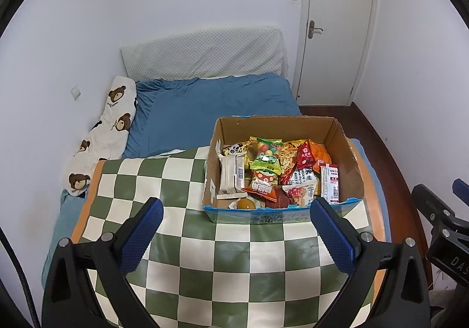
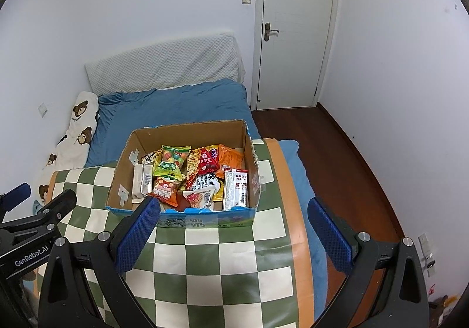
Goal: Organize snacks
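The snacks (image 1: pixel 272 172) lie heaped in an open cardboard box (image 1: pixel 347 152) that sits on the far part of a desk covered by a green-and-cream checked cloth (image 1: pixel 205 254), with a blue bed (image 1: pixel 211 111) just behind it. The packets overlap at all angles: a white wrapped bar (image 1: pixel 230 175) against the left wall, a green bag of coloured sweets (image 1: pixel 265 159) near the middle, a red pouch (image 1: pixel 304 157) and an orange one (image 1: pixel 319 152) toward the back, and a tall white-and-red packet (image 1: pixel 329 184) leaning on the right.

Both grippers hang short of the box and hold nothing. The left gripper (image 1: pixel 237 222) has its fingers spread wide apart, and so has the right gripper (image 2: pixel 234 221).

The likely trouble lies in the pile itself. Thin, slippery wrappers stacked on one another could slide from a pinch, or one grip could drag up a neighbour too. Squeezing hard might crush brittle contents. The box looks light, with a torn front lip, so pulling a wedged packet could shift it on the smooth cloth toward the desk's edge. With both grippers aimed at one small opening, they could also collide.
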{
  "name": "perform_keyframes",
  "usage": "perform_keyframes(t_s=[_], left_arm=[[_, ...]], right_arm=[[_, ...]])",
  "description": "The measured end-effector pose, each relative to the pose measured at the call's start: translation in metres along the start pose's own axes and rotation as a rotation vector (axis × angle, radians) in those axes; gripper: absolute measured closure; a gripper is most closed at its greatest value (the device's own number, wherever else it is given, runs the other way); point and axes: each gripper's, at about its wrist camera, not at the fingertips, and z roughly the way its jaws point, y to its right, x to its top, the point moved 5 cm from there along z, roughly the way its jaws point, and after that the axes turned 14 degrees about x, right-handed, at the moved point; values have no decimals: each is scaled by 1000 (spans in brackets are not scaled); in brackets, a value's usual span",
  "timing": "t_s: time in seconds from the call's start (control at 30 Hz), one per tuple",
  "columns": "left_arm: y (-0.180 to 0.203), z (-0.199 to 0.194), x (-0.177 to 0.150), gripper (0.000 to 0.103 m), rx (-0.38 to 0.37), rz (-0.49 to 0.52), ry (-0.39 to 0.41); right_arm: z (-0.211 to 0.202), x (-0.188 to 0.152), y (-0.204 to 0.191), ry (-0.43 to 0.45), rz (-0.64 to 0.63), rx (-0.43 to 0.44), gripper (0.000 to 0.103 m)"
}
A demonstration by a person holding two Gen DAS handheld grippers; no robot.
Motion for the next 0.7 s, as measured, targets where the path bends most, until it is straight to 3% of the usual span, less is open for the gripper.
perform_keyframes(t_s=[0.7], left_arm=[[-4,-8,-4,0,-17,3,-3]], right_arm=[[-6,-4,-2,-4,1,9,0]])
